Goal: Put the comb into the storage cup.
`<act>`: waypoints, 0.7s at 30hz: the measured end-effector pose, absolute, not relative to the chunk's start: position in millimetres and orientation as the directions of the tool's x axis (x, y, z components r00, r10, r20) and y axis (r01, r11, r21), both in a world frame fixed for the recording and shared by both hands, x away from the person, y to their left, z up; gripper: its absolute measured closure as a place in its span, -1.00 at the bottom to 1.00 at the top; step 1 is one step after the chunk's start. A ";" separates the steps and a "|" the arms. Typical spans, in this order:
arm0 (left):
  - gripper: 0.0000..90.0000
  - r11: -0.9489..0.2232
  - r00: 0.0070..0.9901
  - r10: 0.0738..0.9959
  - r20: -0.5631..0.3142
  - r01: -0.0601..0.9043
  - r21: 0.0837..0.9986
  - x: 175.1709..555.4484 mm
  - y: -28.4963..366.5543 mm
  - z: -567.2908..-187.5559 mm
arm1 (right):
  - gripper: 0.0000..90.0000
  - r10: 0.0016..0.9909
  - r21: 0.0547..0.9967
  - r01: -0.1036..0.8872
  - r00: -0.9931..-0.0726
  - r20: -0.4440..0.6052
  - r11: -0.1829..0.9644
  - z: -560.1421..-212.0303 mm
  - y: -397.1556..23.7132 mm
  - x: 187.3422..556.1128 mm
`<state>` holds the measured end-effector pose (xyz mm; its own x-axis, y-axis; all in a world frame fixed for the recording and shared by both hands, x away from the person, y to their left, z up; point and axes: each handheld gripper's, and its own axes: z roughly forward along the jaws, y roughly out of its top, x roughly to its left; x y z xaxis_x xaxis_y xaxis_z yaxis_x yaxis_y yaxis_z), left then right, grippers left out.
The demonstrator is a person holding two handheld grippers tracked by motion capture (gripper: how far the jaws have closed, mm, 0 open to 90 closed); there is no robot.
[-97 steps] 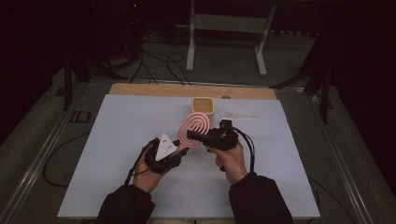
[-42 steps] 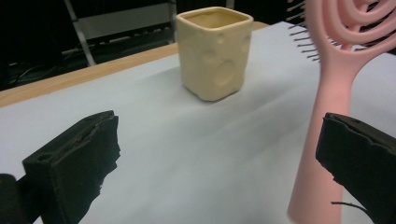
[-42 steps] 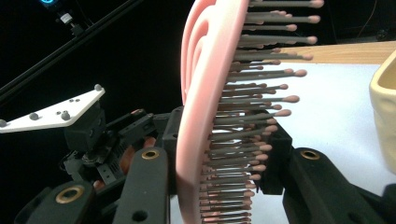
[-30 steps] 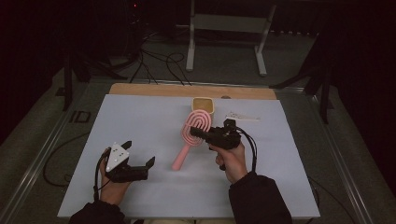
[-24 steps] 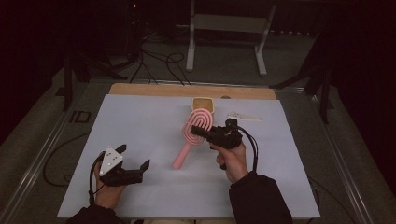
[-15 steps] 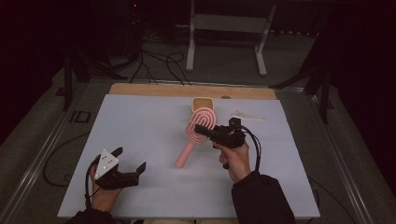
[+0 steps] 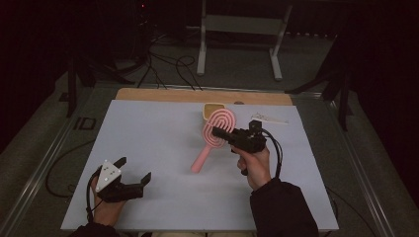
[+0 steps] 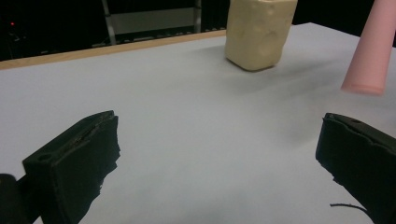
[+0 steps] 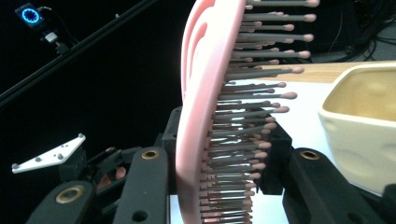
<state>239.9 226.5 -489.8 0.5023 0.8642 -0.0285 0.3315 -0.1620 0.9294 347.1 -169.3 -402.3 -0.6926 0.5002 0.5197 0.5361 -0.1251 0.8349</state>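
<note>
A pink hairbrush [image 7: 220, 125] hangs slanted over the white table [image 7: 148, 128], its handle [image 8: 371, 51] pointing down toward the near left and clear of the surface. My right gripper [image 7: 217, 132] is shut on the brush's oval head, one jaw on the back and one on the grey bristles [image 9: 243, 116]. My left gripper [image 7: 134, 169] rests near the table's front left corner, jaws wide open with nothing between them [image 8: 219, 154]. It is well apart from the brush. A cream cup [image 7: 211, 109] stands just behind the brush head.
A thin pale object [image 7: 269, 119] lies at the back right of the table. A wooden strip [image 7: 163, 94] runs along the far edge. A metal stand [image 7: 237, 29] and cables lie on the floor beyond. The cream cup [image 9: 364, 121] sits close to the bristles.
My left gripper has let go of the brush's handle and drawn back to the near left corner. The right gripper has kept the brush head and shifted slightly right.
</note>
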 end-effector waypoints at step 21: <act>-1.00 -0.196 0.514 0.858 -0.001 0.328 0.924 240.7 219.7 -492.8 | 0.41 0.556 0.859 0.493 -0.678 0.481 -0.141 -371.3 -182.1 355.7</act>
